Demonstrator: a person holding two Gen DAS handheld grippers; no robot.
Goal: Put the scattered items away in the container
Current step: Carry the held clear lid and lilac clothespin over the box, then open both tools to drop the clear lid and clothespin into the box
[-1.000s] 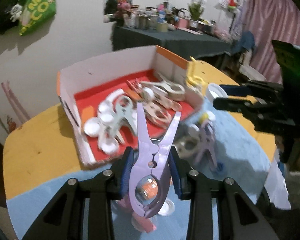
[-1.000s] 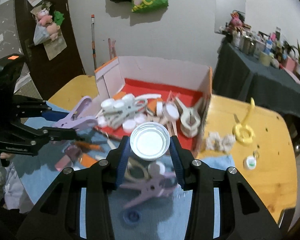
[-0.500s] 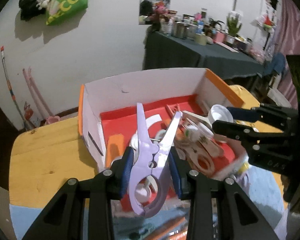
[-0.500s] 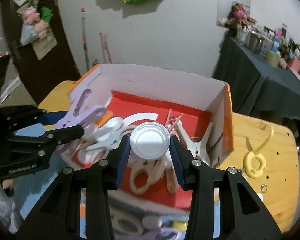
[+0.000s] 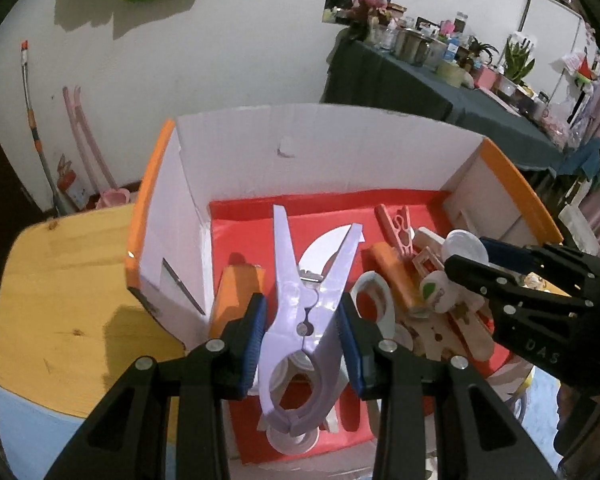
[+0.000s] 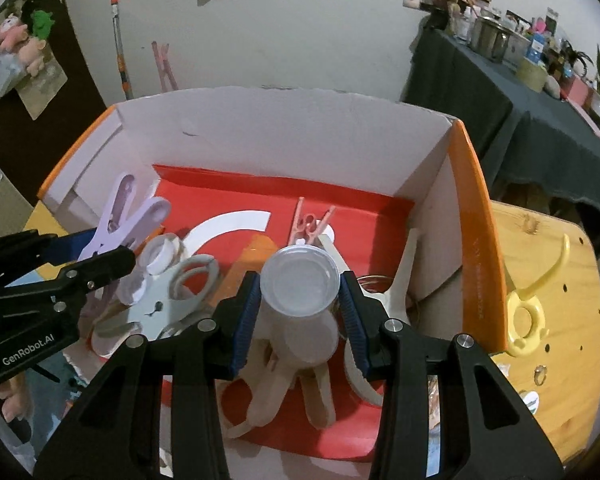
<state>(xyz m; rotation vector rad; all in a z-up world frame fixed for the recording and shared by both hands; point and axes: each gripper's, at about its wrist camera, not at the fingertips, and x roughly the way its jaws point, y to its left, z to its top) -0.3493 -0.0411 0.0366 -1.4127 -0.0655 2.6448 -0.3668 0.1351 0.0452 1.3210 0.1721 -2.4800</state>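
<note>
Change: 1 s ago you held both loads over the blue cloth in front of the box; now both grippers hang over its red floor, so only the release is left for these 2 items.
Left gripper (image 5: 304, 324): your fingers are closed on the lilac clip (image 5: 306, 300) at its hinge, handles pointing to the far wall, ring end hanging low over the near left part of the box.
Right gripper (image 6: 299, 300): your fingers pinch the white cap (image 6: 299, 282) by its rim, flat face up, above the cream clips (image 6: 284, 364) at the near middle.
Box (image 6: 284, 128): white walls, orange side edges, standing on the wooden tabletop (image 6: 548, 264); already crowded along its near half.
Open room: the far strip of red floor by the back wall is bare; drop there or straight down.
Edges: the left gripper sits close to the left wall and the 2 grippers are near each other, so lift straight up after letting go.
Left out: a yellow clip (image 6: 528, 300) lies on the tabletop just beyond the right wall; a small ring and a label beside it are probably strays too, though too small to tell.
</note>
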